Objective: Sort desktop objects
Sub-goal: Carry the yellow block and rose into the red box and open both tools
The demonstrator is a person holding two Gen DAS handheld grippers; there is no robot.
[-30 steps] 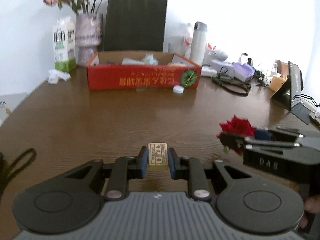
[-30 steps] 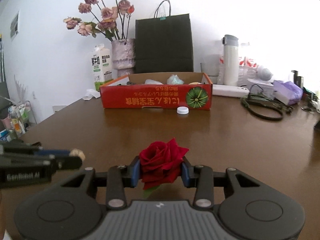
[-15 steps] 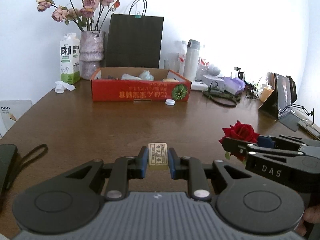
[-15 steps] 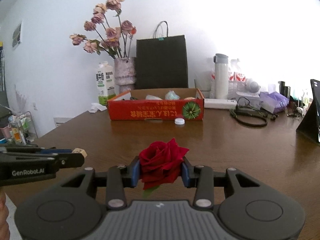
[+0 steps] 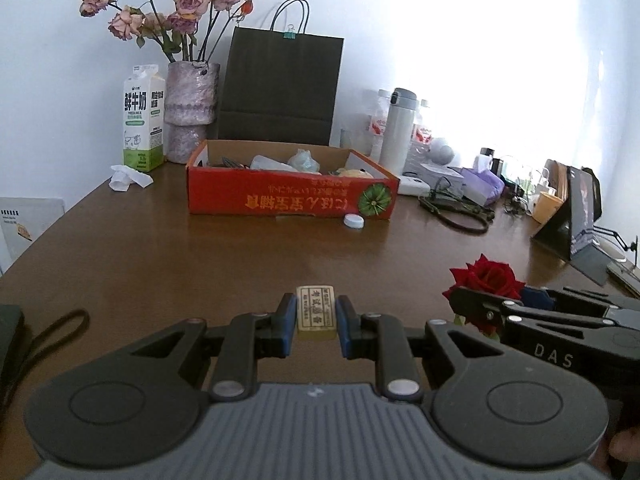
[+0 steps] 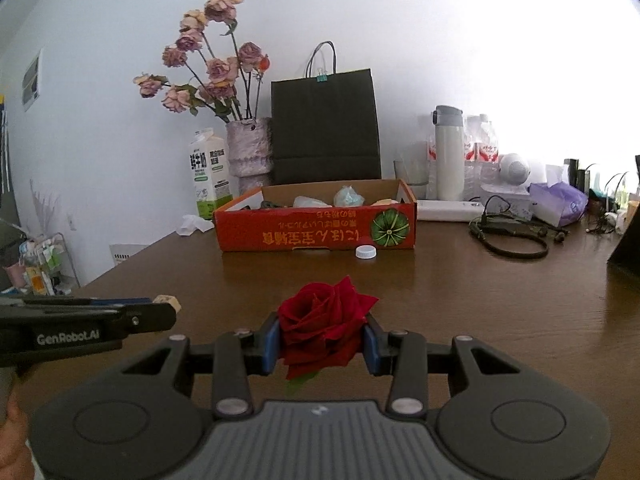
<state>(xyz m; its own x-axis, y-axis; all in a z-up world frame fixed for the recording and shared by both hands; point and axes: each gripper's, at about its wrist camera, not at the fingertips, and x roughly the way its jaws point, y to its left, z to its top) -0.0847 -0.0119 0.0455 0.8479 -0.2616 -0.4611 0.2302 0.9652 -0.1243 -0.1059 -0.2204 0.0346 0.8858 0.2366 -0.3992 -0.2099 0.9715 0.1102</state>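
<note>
My left gripper is shut on a small tan eraser block with printed characters, held above the brown table. My right gripper is shut on a red rose. In the left wrist view the rose and the right gripper show at the right. In the right wrist view the left gripper with the eraser tip shows at the left. A red cardboard box holding several items stands farther back in the middle; it also shows in the right wrist view.
A white bottle cap lies in front of the box. Behind stand a milk carton, a vase of dried roses, a black paper bag and a thermos. Cables and a tablet stand crowd the right.
Both grippers have risen and pulled back from the box while keeping their objects; the box now looks smaller and farther away.
</note>
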